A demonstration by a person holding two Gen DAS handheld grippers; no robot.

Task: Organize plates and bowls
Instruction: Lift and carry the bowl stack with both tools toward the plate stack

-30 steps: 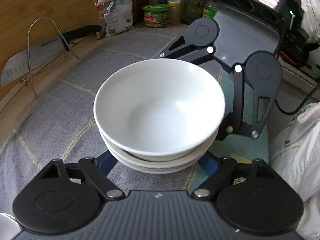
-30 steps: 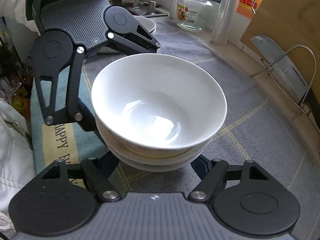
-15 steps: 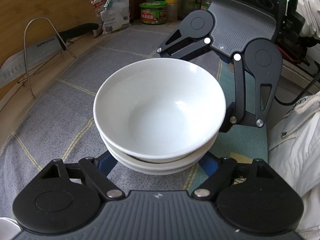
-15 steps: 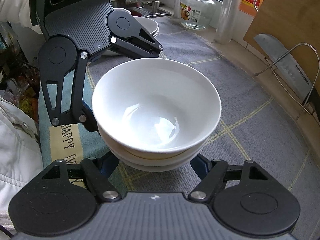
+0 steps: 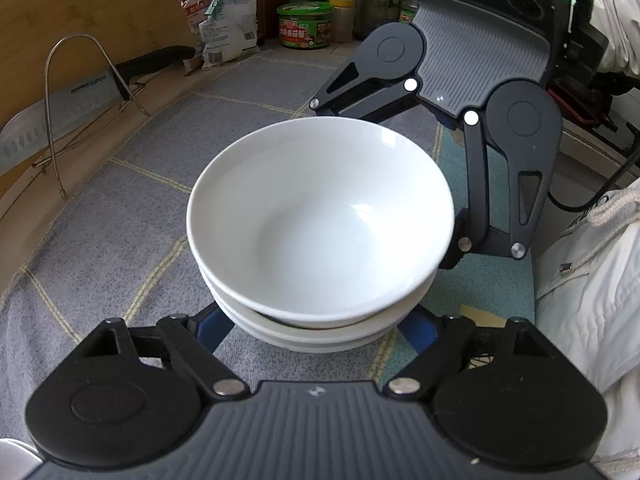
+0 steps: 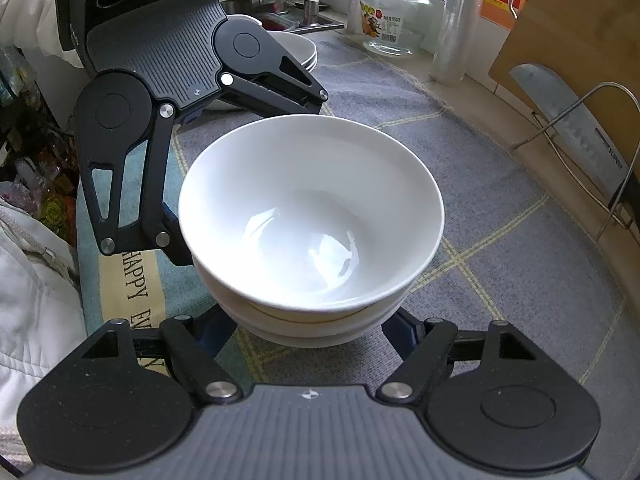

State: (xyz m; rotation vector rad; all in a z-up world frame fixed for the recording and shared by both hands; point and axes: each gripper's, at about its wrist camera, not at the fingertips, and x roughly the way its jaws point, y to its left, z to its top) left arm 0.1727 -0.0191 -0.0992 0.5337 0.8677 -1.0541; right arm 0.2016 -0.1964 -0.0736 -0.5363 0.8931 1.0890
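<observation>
Left gripper (image 5: 320,320) and right gripper (image 6: 308,320) straddle the bowl stack (image 5: 320,216) mid-mat (image 5: 100,220) from opposite sides; fingertips hidden, grip cannot be confirmed. Risk: uneven pressure tilts the stack, and the glazed top bowl (image 6: 312,208) slips.

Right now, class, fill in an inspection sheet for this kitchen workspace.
Surface: grey checked mat.
Job's things: stack of white bowls nested mid-mat; white plates stacked behind.
Clutter: cleaver in wire rack, glass jar, green tub.
Grippers: left hand-held gripper and right hand-held gripper flank the stack's base from opposite sides; contact hidden.
Cables: black cable at the edge.
Surroundings: wooden board, white jacket.
</observation>
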